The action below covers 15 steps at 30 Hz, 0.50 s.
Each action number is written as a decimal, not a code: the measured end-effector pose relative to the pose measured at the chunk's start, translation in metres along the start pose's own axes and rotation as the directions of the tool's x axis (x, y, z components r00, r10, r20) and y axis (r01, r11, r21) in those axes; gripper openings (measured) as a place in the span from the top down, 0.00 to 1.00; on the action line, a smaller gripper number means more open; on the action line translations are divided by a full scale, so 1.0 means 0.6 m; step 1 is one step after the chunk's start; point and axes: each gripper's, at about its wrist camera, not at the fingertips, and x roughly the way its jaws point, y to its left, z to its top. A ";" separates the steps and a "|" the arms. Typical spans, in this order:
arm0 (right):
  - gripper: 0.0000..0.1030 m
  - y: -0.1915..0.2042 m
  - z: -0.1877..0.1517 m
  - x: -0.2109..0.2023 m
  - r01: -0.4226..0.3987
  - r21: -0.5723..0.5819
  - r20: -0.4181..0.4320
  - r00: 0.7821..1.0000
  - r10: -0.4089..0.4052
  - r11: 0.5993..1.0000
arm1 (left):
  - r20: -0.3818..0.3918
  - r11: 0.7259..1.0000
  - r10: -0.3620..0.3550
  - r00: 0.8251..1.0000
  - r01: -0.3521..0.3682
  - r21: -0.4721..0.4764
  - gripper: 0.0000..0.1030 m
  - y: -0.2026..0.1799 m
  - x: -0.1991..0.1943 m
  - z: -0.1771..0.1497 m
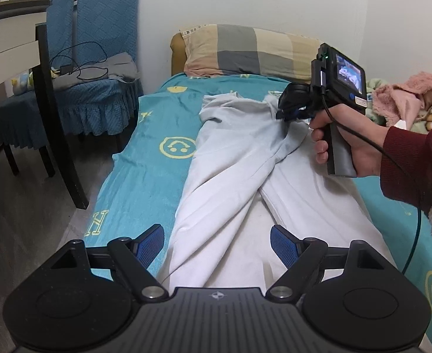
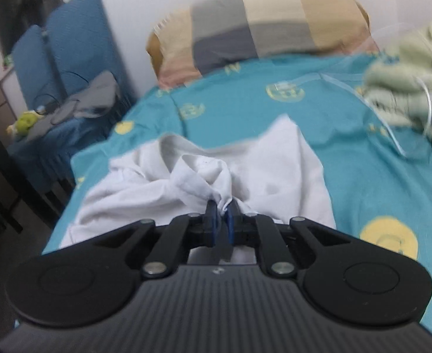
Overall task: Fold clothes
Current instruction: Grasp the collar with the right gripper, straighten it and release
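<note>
A pale grey-white garment (image 1: 239, 161) lies lengthwise on the teal bed sheet (image 1: 145, 164), with its long parts crossing near the middle. My left gripper (image 1: 217, 244) is open and empty just above the garment's near end. My right gripper (image 1: 286, 114) is shut on a bunched fold of the garment at its far end and lifts it slightly. In the right wrist view the right gripper (image 2: 221, 213) pinches the crumpled cloth (image 2: 204, 173) between its blue pads, and this view is blurred.
A plaid pillow (image 1: 245, 50) lies at the head of the bed. Fluffy pink and green blankets (image 1: 407, 100) are piled on the right. Blue covered chairs (image 1: 92, 58) with cables and a dark table leg (image 1: 57, 123) stand on the left, beside the grey floor.
</note>
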 end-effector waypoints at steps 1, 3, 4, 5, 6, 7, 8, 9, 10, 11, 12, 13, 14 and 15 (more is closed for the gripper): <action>0.88 -0.002 -0.002 -0.005 -0.013 0.008 0.001 1.000 0.013 1.000 | -0.005 1.000 0.009 1.000 -0.009 0.005 0.21 0.000 0.001 -0.001; 0.87 -0.008 -0.003 -0.023 -0.048 0.046 -0.003 0.999 0.048 0.998 | -0.012 1.000 0.018 1.000 -0.018 0.002 0.21 0.002 0.006 0.001; 0.84 -0.011 -0.004 -0.041 -0.059 0.070 -0.003 0.998 0.059 0.996 | -0.015 1.000 0.022 1.000 -0.022 -0.001 0.21 0.004 0.008 0.001; 0.79 -0.014 -0.006 -0.061 -0.068 0.092 0.002 0.998 0.068 0.993 | -0.018 1.000 0.026 0.999 -0.026 -0.003 0.21 0.005 0.010 0.002; 0.76 -0.017 -0.010 -0.086 -0.077 0.116 0.008 0.997 0.076 0.990 | -0.020 1.000 0.026 0.999 -0.026 -0.011 0.21 0.008 0.011 0.003; 0.72 -0.021 -0.016 -0.115 -0.085 0.140 0.015 0.996 0.084 0.986 | -0.023 0.999 0.026 0.999 -0.027 -0.020 0.21 0.011 0.010 0.003; 0.71 -0.024 -0.021 -0.144 -0.094 0.164 0.023 0.996 0.091 0.982 | -0.025 0.999 0.027 0.999 -0.028 -0.029 0.21 0.014 0.009 0.003; 0.71 -0.028 -0.031 -0.177 -0.103 0.188 0.026 0.995 0.100 0.977 | -0.031 0.999 0.028 0.999 -0.029 -0.038 0.21 0.014 0.005 0.002; 0.71 -0.033 -0.044 -0.213 -0.112 0.212 0.027 0.994 0.108 0.971 | -0.028 0.999 0.025 0.999 -0.026 -0.032 0.21 0.011 -0.003 -0.001; 0.71 -0.037 -0.059 -0.250 -0.117 0.232 0.026 0.993 0.114 0.966 | -0.025 0.999 0.022 0.999 -0.023 -0.024 0.21 0.006 -0.011 -0.005; 0.71 -0.040 -0.073 -0.288 -0.118 0.249 0.023 0.993 0.117 0.961 | -0.022 1.000 0.019 1.000 -0.020 -0.016 0.21 0.002 -0.019 -0.008; 0.71 -0.042 -0.089 -0.326 -0.122 0.259 0.021 0.992 0.121 0.958 | -0.019 1.000 0.016 1.000 -0.016 -0.009 0.21 -0.002 -0.028 -0.012; 0.71 -0.043 -0.105 -0.364 -0.122 0.260 0.020 0.992 0.121 0.958 | -0.016 1.000 0.013 1.000 -0.013 -0.001 0.21 -0.007 -0.036 -0.015; 0.71 -0.043 -0.121 -0.401 -0.116 0.255 0.018 0.993 0.115 0.960 | -0.014 1.000 0.018 1.000 -0.018 0.010 0.21 -0.013 -0.042 -0.019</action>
